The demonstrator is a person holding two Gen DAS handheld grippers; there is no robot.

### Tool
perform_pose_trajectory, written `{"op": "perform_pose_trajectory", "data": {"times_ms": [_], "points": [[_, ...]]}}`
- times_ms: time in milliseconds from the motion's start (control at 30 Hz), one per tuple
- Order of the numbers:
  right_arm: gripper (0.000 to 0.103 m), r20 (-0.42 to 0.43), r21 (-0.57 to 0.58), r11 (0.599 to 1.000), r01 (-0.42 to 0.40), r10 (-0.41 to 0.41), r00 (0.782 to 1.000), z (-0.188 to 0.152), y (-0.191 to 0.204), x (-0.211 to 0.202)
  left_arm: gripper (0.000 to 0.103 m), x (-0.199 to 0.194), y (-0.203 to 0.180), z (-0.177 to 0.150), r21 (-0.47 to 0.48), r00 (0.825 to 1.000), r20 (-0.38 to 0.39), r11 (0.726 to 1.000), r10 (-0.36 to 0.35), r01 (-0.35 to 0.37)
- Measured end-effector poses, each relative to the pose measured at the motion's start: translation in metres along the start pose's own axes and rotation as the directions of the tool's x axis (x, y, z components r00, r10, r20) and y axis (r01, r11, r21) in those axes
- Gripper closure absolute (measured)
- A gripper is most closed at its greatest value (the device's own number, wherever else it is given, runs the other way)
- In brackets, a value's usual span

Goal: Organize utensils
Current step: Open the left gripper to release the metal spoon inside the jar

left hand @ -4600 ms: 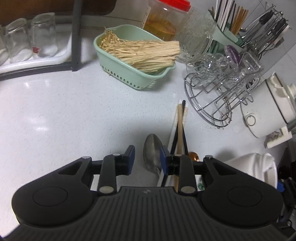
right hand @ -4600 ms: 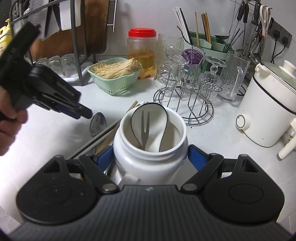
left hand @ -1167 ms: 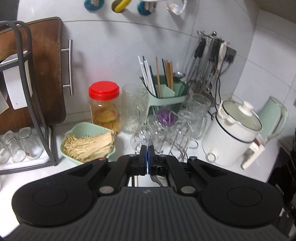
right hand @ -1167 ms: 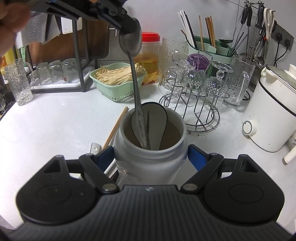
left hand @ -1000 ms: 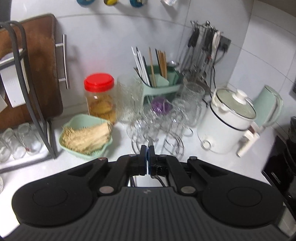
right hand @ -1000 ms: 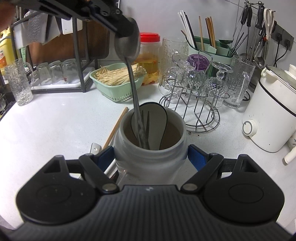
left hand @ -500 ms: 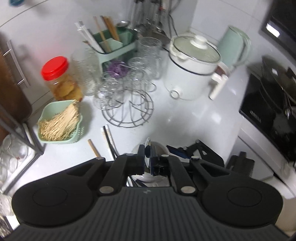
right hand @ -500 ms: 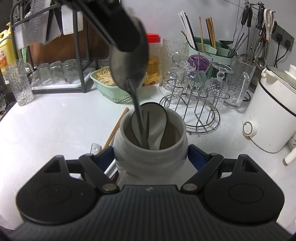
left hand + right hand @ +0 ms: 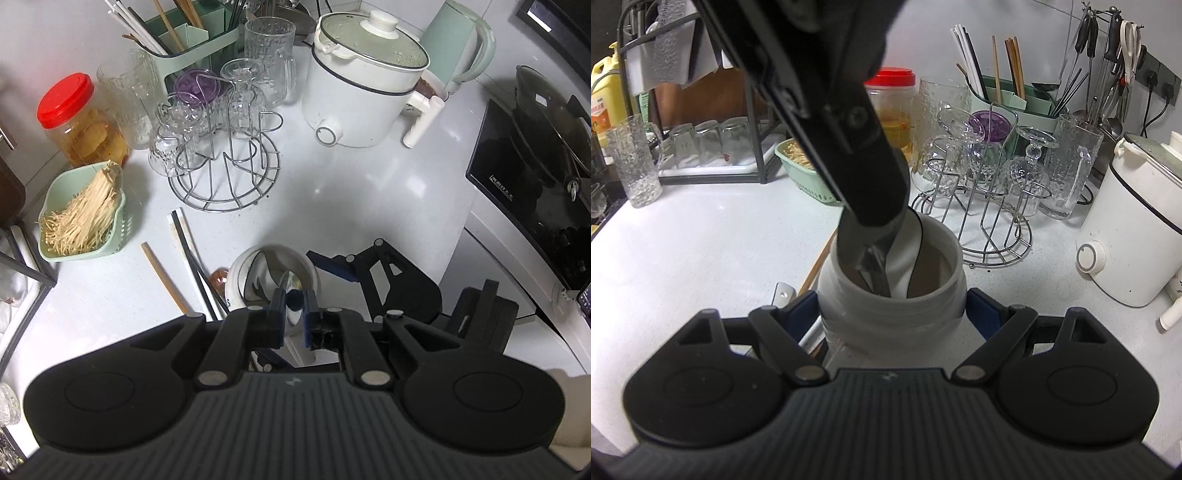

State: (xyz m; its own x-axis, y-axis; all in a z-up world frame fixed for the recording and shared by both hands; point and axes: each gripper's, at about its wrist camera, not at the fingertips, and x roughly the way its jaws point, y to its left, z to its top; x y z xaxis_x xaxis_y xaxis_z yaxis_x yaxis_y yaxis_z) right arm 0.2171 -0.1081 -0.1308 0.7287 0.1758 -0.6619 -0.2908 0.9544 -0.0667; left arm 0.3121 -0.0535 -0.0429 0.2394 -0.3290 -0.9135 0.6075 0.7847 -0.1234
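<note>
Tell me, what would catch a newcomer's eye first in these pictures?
Most striking is the white jar in the middle of the counter, clamped by the right gripper. The left gripper hangs right above its mouth, jaws opening around the bowl of a metal spoon whose handle is already inside the jar. Behind stand a wire rack of upturned glasses and, to its right, a white electric pot.

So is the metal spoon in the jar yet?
In. Its handle runs down inside the white jar, bowl at the rim. The left gripper is opening around the spoon.
</note>
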Motion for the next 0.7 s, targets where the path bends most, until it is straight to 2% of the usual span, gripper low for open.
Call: {"op": "perform_pose_trajectory", "data": {"times_ms": [167, 233, 267, 300, 433, 700], "points": [[0.014, 0.002, -0.004, 1.000, -0.005, 0.005, 1.000, -0.001, 0.000, 0.000, 0.092, -0.001, 0.002, 0.001, -0.018, 1.000, -0.007, 1.000, -0.004, 0.004], [0.014, 0.003, -0.006, 1.000, -0.007, 0.007, 1.000, -0.001, -0.001, 0.000, 0.086, -0.003, 0.005, 0.000, -0.038, 1.000, 0.003, 0.999, -0.005, 0.005], [0.014, 0.003, -0.007, 1.000, -0.009, 0.009, 1.000, -0.001, -0.001, 0.000, 0.079, -0.005, 0.006, 0.000, -0.051, 1.000, 0.007, 0.999, -0.008, 0.009], [0.014, 0.004, -0.008, 1.000, -0.010, 0.010, 1.000, -0.001, -0.001, 0.000, 0.076, -0.007, 0.008, -0.001, -0.064, 1.000, 0.019, 0.998, -0.015, 0.016], [0.014, 0.005, -0.012, 1.000, -0.012, 0.012, 1.000, -0.001, -0.001, -0.001, 0.075, -0.020, 0.012, -0.003, -0.104, 0.997, 0.069, 0.994, -0.032, 0.039], [0.014, 0.005, -0.010, 1.000, -0.006, 0.007, 1.000, -0.001, 0.000, -0.001, 0.075, -0.049, 0.023, -0.016, -0.196, 0.978, 0.206, 0.981, 0.025, 0.016]]}}
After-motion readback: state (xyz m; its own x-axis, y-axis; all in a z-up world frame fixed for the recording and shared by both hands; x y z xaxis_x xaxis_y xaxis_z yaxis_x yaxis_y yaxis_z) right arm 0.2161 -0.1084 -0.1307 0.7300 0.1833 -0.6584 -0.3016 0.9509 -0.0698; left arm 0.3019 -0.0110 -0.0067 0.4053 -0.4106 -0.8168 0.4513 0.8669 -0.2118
